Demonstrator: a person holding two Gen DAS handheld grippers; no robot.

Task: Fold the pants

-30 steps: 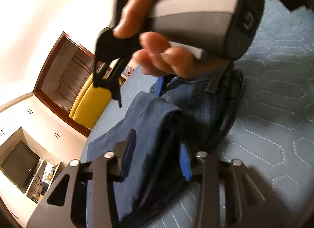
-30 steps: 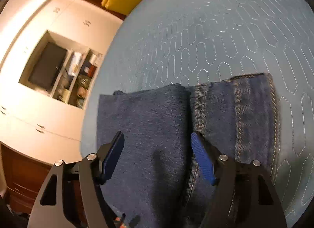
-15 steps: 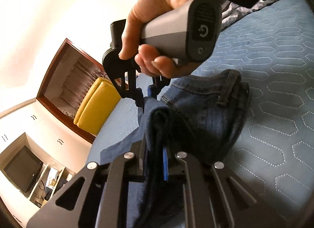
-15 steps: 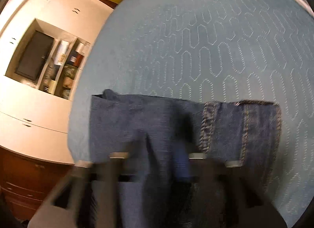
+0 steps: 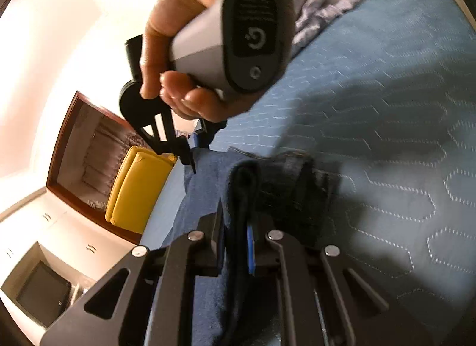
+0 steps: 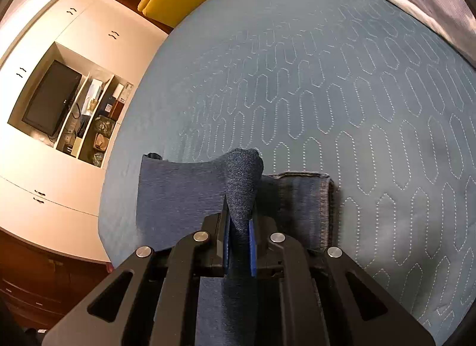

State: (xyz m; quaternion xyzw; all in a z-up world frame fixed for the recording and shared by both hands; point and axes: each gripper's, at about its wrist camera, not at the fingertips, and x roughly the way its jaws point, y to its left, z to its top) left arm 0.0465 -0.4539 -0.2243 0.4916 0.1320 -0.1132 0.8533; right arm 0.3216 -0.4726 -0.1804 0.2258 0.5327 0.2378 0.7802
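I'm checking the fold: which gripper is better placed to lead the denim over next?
Probably the right gripper: it is clamped on a raised fold of the dark blue denim pants, with bare blue quilted bedspread ahead. The left gripper also pinches the denim, but the right hand crowds its path.

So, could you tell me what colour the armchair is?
Yellow armchair; clearest in the left wrist view.

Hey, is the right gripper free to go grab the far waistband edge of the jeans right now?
Probably not. The right gripper is shut on a raised fold of the jeans, so it would have to let go first. Nothing else blocks the waistband edge.
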